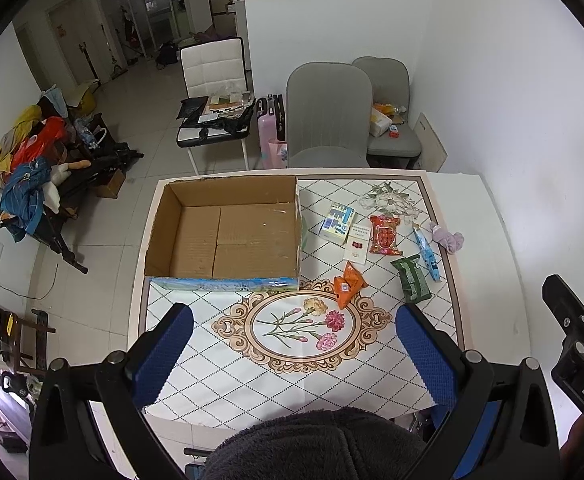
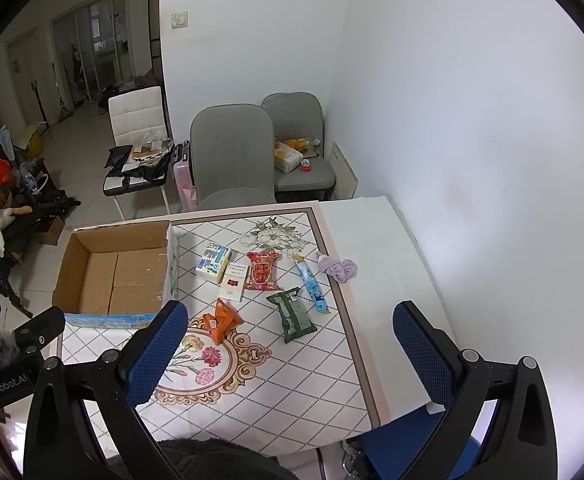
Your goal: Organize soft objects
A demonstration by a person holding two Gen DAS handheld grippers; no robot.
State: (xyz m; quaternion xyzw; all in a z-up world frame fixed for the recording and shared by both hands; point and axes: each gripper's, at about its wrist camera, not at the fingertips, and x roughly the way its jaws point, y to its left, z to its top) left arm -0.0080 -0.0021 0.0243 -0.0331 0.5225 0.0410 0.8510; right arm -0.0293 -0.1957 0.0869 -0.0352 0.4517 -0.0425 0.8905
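An empty cardboard box [image 1: 220,236] [image 2: 112,276] sits on the left half of the table. To its right lie an orange packet [image 1: 348,283] [image 2: 222,320], a green tissue pack [image 1: 412,278] [image 2: 292,314], a red packet [image 1: 385,235] [image 2: 262,271], a white carton [image 1: 337,224] [image 2: 213,264], a flat white box [image 1: 357,244] [image 2: 234,282], a blue tube [image 1: 426,248] [image 2: 312,286] and a purple scrunchie [image 1: 448,237] [image 2: 338,267]. My left gripper [image 1: 294,354] hangs open above the near table edge. My right gripper [image 2: 288,354] is open too, empty, above the table's right side.
A patterned cloth [image 1: 304,364] covers the table. Two grey chairs [image 1: 328,116] stand behind it against the white wall, with a white chair [image 1: 216,92] and a pink suitcase [image 1: 268,132] to the left. A dark fleece sleeve [image 1: 316,444] fills the bottom edge.
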